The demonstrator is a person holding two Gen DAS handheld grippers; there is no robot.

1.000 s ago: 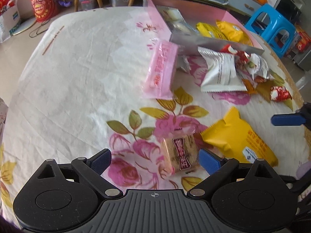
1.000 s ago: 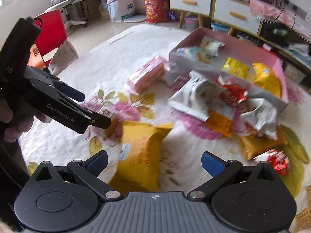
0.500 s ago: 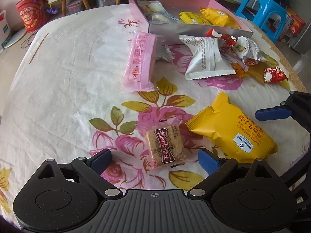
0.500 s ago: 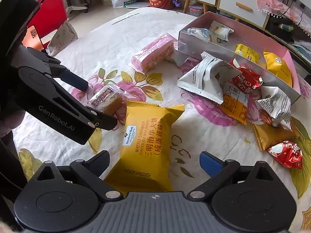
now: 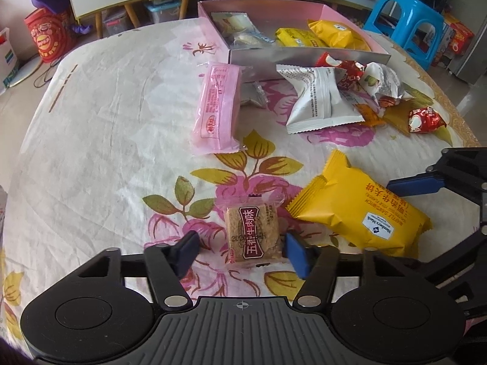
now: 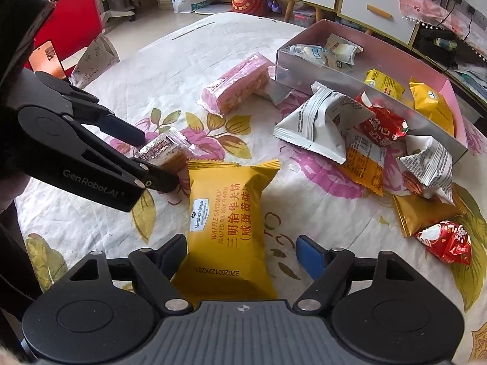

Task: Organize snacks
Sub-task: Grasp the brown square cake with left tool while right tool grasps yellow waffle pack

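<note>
The small brown cake [image 5: 254, 233] lies flat on the table [image 5: 100, 140], between the fingers of the left tool [image 5: 242, 251] — spread, right pad just touching its wrapper, left pad apart. Just beside it the yellow waffle pack [image 6: 226, 228] sits inside the right tool [image 6: 242, 251], jaws also spread, nothing pinched. Risk: slick film could slip or skid as the fingers close unevenly — and the pink box [image 5: 359, 32] is well apart.

yellow waffle packet [image 6: 226, 231]: near end hidden under right hand-held gripper [image 6: 242, 254] | pink box [image 5: 359, 33]: far wall cropped
</note>
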